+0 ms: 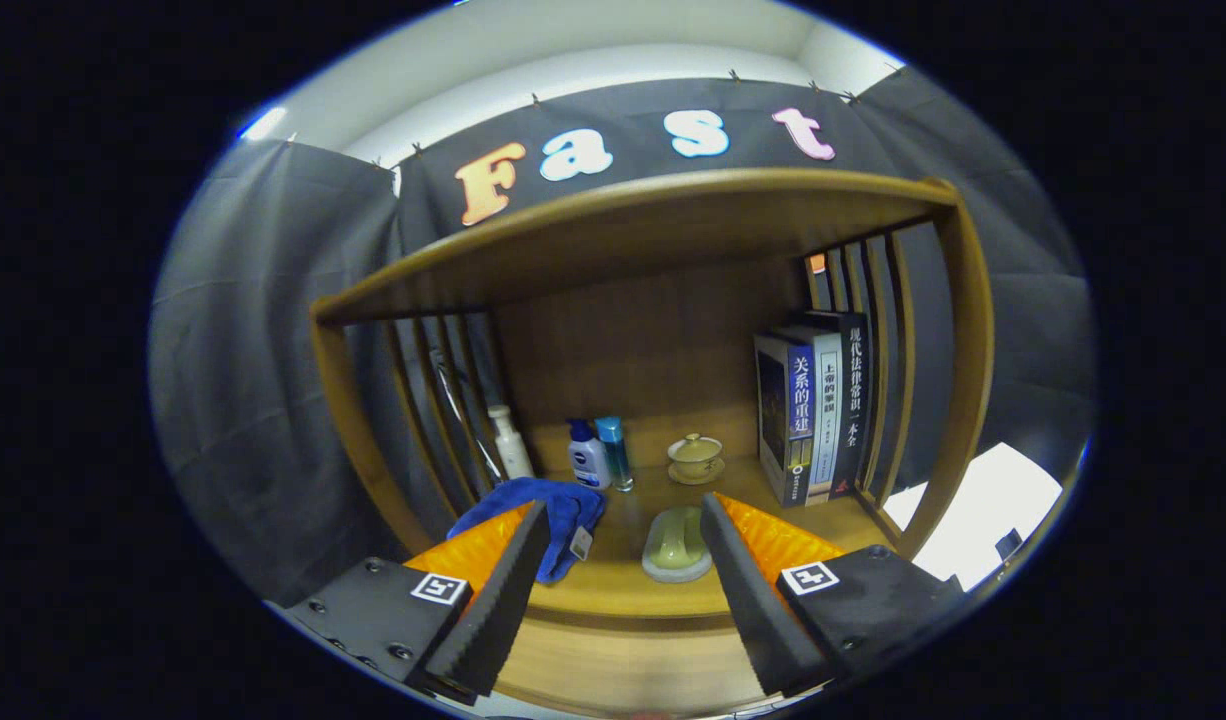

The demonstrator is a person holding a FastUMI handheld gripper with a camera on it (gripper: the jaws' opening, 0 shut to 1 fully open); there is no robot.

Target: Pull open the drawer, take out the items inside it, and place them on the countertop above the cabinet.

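My gripper [621,520] is open, its two black-and-orange fingers spread wide with nothing between them. It hovers over the front edge of the wooden countertop [613,590] of the cabinet. A pale green soap-shaped item on a white dish [677,543] lies on the countertop just ahead, close to the right finger [743,590]. A blue cloth with a tag [563,515] lies on the countertop by the left finger [498,590]. A strip of the cabinet front [623,665] shows below the countertop edge; I cannot tell how the drawer stands.
At the back of the countertop stand a white bottle [511,442], a blue-and-white pump bottle [586,455], a teal bottle [615,452] and a lidded tea cup on a saucer [695,458]. Upright books [813,415] lean against the right slatted side. A wooden shelf [633,225] spans overhead.
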